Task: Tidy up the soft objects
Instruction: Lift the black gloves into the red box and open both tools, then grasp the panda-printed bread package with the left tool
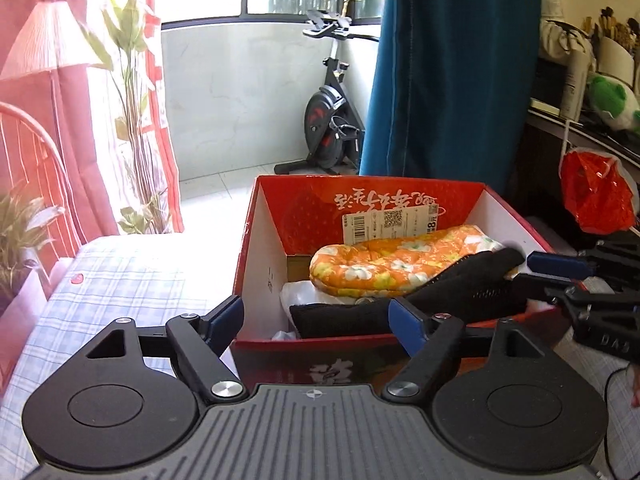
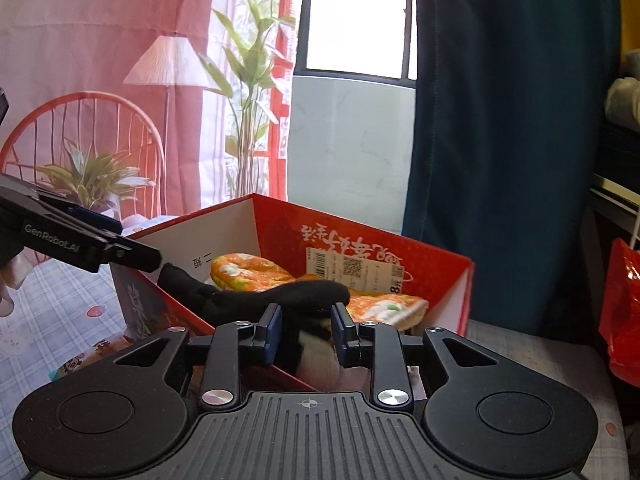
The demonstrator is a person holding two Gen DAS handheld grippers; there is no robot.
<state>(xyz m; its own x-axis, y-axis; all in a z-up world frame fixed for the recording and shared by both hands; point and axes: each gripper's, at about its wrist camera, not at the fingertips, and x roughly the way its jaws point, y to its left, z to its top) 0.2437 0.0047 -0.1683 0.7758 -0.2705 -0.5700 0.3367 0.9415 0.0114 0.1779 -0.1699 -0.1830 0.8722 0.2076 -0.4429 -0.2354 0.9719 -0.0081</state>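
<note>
A: What stands past the teal curtain (image 1: 452,72)?
B: 1 exercise bike (image 1: 328,120) on pale tiles; 1 floor lamp (image 2: 170,62) and tall plant (image 2: 248,80) against the pink backdrop (image 2: 80,20).

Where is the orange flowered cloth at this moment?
The orange flowered cloth lies inside the red box, near its far wall below the white label, partly under the black cloth.

**Left wide, right narrowed**

Left gripper (image 1: 318,318) hangs level, its blue-padded fingers (image 1: 226,314) spread wide apart. Right gripper (image 2: 306,330) points forward and level, its fingers (image 2: 272,330) drawn closer together with a gap between them. In the left wrist view it reaches in from the right edge.
</note>
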